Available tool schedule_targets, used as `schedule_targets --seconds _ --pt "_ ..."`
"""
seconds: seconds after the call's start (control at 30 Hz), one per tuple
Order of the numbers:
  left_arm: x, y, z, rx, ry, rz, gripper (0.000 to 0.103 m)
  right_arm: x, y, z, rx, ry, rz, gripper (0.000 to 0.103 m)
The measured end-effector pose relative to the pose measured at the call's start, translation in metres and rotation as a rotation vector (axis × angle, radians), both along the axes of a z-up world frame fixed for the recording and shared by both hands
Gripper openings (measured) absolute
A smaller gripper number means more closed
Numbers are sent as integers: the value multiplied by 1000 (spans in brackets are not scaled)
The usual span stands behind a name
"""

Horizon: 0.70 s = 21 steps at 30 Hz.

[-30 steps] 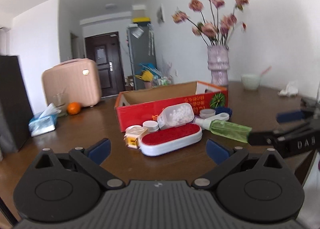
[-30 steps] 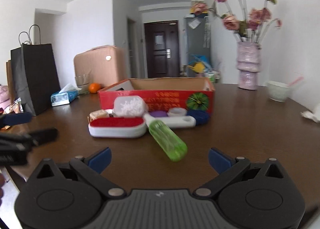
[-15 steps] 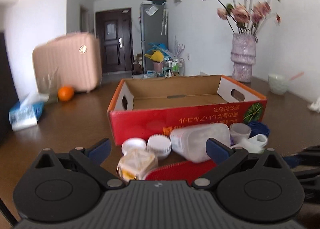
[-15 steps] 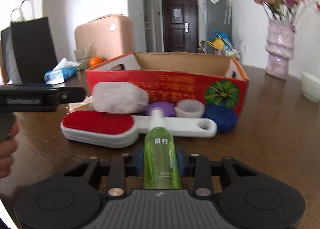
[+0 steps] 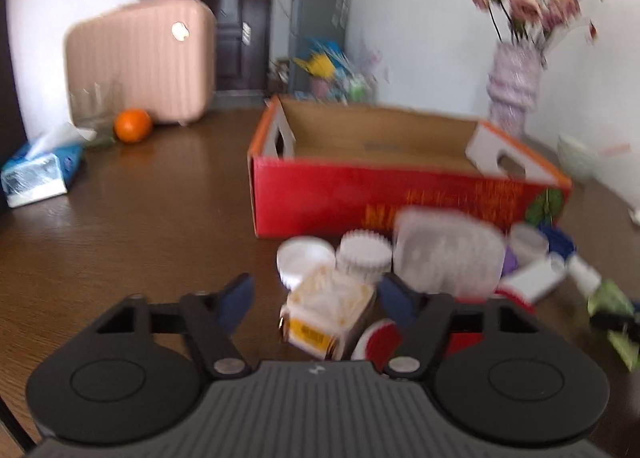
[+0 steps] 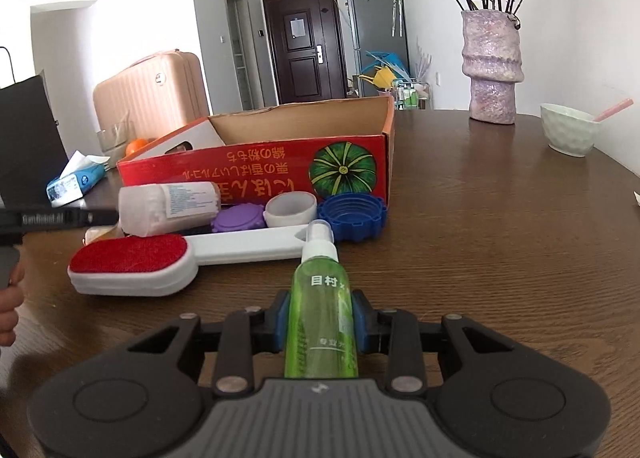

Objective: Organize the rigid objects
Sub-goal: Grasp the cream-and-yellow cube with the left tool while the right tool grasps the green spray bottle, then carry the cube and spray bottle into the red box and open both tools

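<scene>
**Before the red box: one bottle gripped, one carton between closing jaws**

On the bench, in front of the box's (image 6: pixel 256 173) near wall, the loose things lie in a heap. The right tool (image 6: pixel 320 322) is clenched on the green bottle (image 6: pixel 320 318); the bottle's long axis runs straight ahead along the fingers, nozzle toward the box, so the open box lies just beyond and above its tip, past the brush (image 6: pixel 160 262) and the caps.

The left tool (image 5: pixel 316 298) has just been closing and stands half open around the small carton (image 5: pixel 328 310); the carton lies tilted between the jaws, nearer the right finger, and the blur hides whether either pad touches it. I judge it not yet gripped. The box lies ahead and to the right of this tool.

The left view is smeared. The brush is largely hidden behind the carton and the right finger there.
</scene>
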<state>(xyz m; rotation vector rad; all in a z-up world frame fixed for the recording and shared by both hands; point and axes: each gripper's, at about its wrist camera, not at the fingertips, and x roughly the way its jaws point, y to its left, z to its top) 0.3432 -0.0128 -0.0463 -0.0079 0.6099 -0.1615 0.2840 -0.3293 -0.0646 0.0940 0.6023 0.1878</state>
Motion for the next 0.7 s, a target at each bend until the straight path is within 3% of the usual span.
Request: schedule_targets --seconds 0.03,0.07,0.13,0.47,0.7 --pt "0 1 -3 -4 13 -13 58 0 0 0 -3 1 -1 31" --pt "0 2 -5 0 29 -18 47 1 1 0 -11 3 -1 31" --pt "-2 2 -8 27 30 -22 41 1 4 1 -31 4 0 31" --pt "-50 4 0 78 -39 26 39 -9 9 4 -65 -21 -47 30" --pt "-98 22 26 61 -138 58 39 -43 14 32 -59 -95 -29 30"
